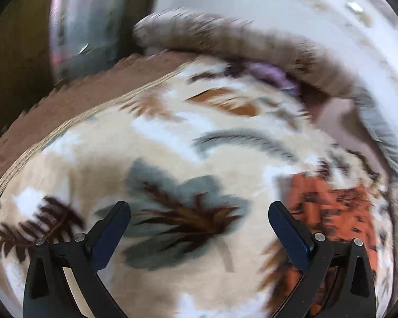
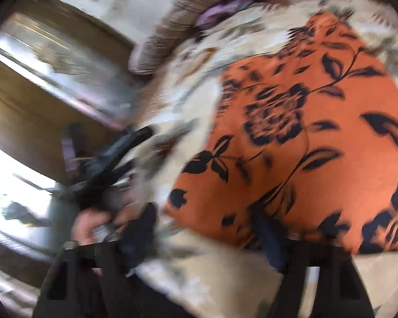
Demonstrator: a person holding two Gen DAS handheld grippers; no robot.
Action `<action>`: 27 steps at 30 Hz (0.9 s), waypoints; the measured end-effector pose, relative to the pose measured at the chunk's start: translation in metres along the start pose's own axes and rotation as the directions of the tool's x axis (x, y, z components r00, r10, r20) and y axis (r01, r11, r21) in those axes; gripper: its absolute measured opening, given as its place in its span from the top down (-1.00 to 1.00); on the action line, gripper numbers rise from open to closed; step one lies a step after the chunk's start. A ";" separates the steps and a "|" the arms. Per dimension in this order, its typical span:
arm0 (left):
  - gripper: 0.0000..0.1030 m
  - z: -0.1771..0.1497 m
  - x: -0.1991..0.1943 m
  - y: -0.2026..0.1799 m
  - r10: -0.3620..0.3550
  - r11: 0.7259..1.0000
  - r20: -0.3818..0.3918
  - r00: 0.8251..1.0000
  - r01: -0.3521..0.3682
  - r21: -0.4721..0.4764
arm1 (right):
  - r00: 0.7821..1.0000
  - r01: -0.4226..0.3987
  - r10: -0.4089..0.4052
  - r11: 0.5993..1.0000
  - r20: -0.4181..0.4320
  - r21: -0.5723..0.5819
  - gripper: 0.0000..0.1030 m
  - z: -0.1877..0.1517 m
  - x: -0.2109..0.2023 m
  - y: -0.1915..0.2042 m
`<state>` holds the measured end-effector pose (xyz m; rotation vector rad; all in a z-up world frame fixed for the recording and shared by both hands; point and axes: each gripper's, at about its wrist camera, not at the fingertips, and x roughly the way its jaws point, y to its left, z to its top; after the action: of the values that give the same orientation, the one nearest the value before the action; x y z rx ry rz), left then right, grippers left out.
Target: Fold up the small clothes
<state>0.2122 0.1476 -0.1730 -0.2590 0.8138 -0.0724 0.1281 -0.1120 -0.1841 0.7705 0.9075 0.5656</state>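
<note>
Lying flat on the leaf-print blanket (image 2: 193,100), the orange floral garment (image 2: 305,137) sits just beyond both grippers' spread, empty fingers (image 2: 268,238).

Daylit, heavily smeared fisheye views from both wrists.

I get soft, even daylight with no hard shadows; in the right wrist view a window (image 2: 10,164) at the left edge blows out to pure white glare. Motion blur streaks nearly everything: the leaf-print blanket (image 1: 172,137) smears, worst toward the rim, and the orange floral garment (image 2: 305,122) is soft-edged. Only my left gripper (image 1: 199,209) reads sharp. Both frames bend at their dark circular borders.
</note>
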 end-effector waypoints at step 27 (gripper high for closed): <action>-1.00 -0.065 0.018 -0.106 -0.044 0.911 -0.240 0.970 0.137 0.390 | 0.915 0.352 -0.348 0.936 0.203 0.013 0.23 0.081 -0.059 -0.068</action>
<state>0.1813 0.0287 -0.2017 0.1076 0.9923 -0.3609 0.1756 -0.2230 -0.1779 0.6119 0.8229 0.1765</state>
